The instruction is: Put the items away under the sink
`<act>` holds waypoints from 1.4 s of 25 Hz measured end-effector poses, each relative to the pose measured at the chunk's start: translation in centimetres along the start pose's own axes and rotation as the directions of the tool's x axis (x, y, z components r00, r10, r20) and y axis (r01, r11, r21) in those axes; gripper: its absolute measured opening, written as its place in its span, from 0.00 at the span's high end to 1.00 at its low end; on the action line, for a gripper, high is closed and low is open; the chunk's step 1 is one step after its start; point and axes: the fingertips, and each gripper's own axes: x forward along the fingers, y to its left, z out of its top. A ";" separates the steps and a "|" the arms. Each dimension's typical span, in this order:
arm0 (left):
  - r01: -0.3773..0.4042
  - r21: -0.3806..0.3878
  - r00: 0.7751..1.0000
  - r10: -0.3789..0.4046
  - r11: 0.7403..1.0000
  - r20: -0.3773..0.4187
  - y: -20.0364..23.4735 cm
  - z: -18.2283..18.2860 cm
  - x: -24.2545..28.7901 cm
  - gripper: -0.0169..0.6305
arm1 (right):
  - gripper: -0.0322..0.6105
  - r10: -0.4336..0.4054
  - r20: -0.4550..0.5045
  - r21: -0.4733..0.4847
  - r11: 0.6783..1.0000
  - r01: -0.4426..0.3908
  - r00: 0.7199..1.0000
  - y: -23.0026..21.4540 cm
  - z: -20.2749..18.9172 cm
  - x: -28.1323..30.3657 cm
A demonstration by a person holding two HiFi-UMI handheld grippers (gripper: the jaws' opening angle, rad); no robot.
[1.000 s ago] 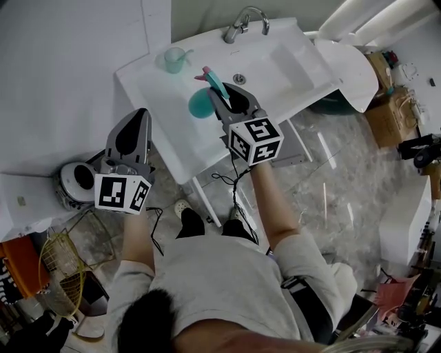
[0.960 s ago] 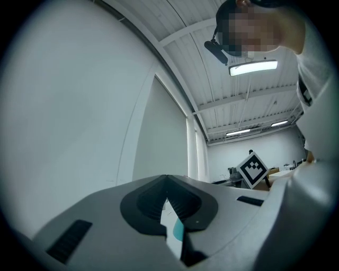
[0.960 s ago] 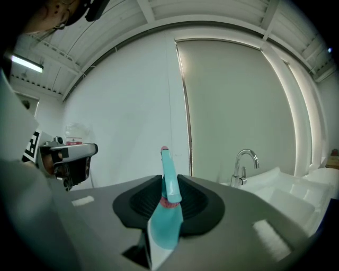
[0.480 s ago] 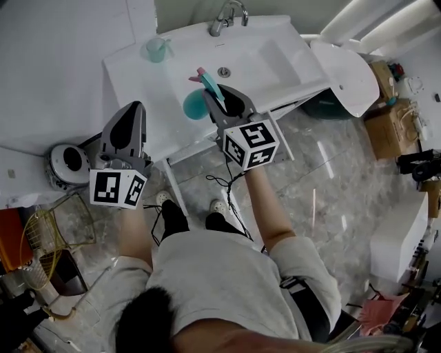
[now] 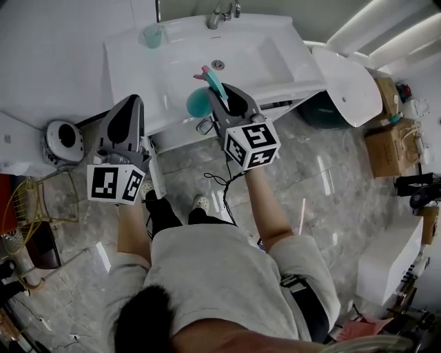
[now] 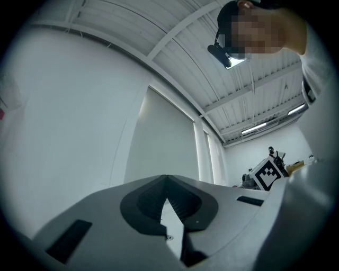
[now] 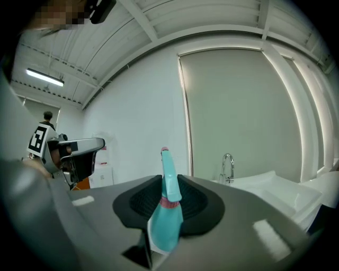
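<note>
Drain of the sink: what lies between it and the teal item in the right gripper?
Nothing; the head view shows only bare basin between the drain and the teal item clamped in the right gripper.

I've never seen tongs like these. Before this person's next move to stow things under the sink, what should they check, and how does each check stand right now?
1. Right tongs firmly holding the teal item with the pink tip: ok, the jaws are closed on it.
2. Left tongs free for other work: ok, shut with nothing between them.
3. Room under the sink: cannot tell, the basin hides that space from above.
4. All items cleared off the sink: not ok, a teal cup stands near the tap.
5. Cable hanging below the right tongs clear of the feet: cannot tell.
</note>
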 end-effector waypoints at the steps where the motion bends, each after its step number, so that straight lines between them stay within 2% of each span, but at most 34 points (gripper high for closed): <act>1: -0.010 0.003 1.000 0.010 1.000 0.000 -0.5 0.0 -0.4 0.96 | 0.79 0.006 -0.001 0.003 1.000 -0.006 1.000 -0.1 -0.2 -0.6; 9: -0.054 0.023 0.998 0.055 0.998 -0.006 -2.8 0.2 -2.5 0.96 | 0.79 0.021 -0.020 0.031 0.999 -0.020 1.000 -0.1 -2.3 -3.1; 15: -0.049 0.024 0.999 0.049 0.999 -0.002 -3.2 0.0 -4.1 0.96 | 0.79 0.012 -0.039 0.046 0.999 -0.010 0.999 1.3 -4.1 -3.9; 27: 0.018 -0.007 0.999 -0.018 1.000 -0.042 -4.6 -1.1 -9.0 0.96 | 0.79 -0.031 -0.083 0.041 0.999 0.035 0.996 5.1 -8.6 -6.3; 35: 0.003 -0.016 0.998 -0.004 1.000 -0.059 -5.2 -2.3 -11.3 0.96 | 0.79 -0.022 -0.111 0.031 0.999 0.025 0.994 6.2 -11.5 -6.7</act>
